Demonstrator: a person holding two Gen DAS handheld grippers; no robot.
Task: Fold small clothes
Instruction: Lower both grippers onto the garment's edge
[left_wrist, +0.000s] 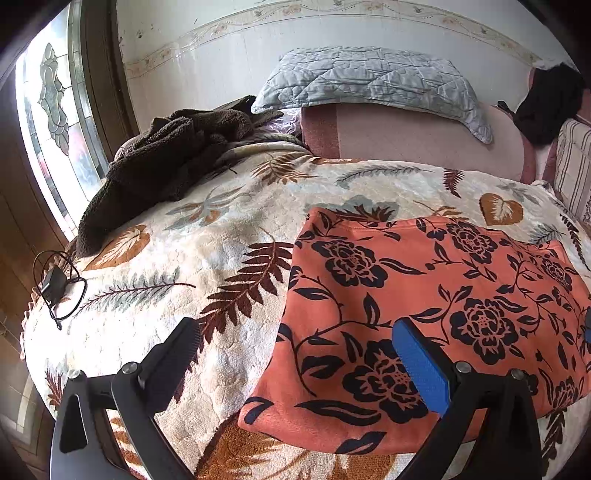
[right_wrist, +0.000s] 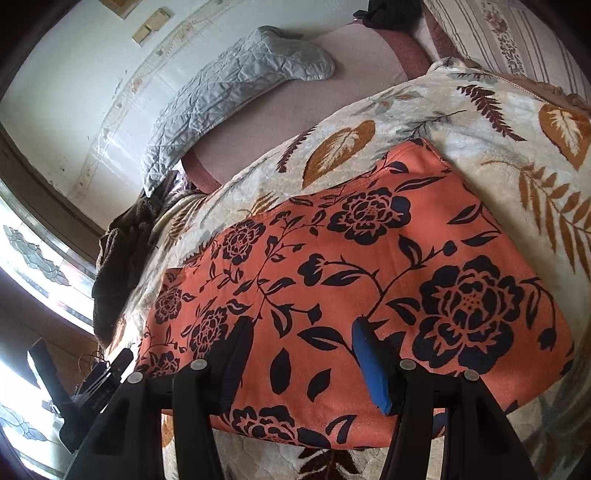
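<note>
An orange garment (left_wrist: 424, 295) printed with dark flowers lies spread flat on the leaf-patterned blanket (left_wrist: 221, 229) covering the bed; the left gripper (left_wrist: 295, 332) hovers over the garment's left edge with its jaws wide and nothing between them; the right gripper (right_wrist: 303, 328) hangs above the cloth's near part, jaws also apart and empty; a brown fleece (left_wrist: 166, 162) lies bunched well apart, near the grey quilted pillow (left_wrist: 369, 77)

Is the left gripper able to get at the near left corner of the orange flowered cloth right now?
Probably yes. The left gripper hangs open above the orange flowered cloth, with nothing lying on that corner or between the fingers and it.
</note>
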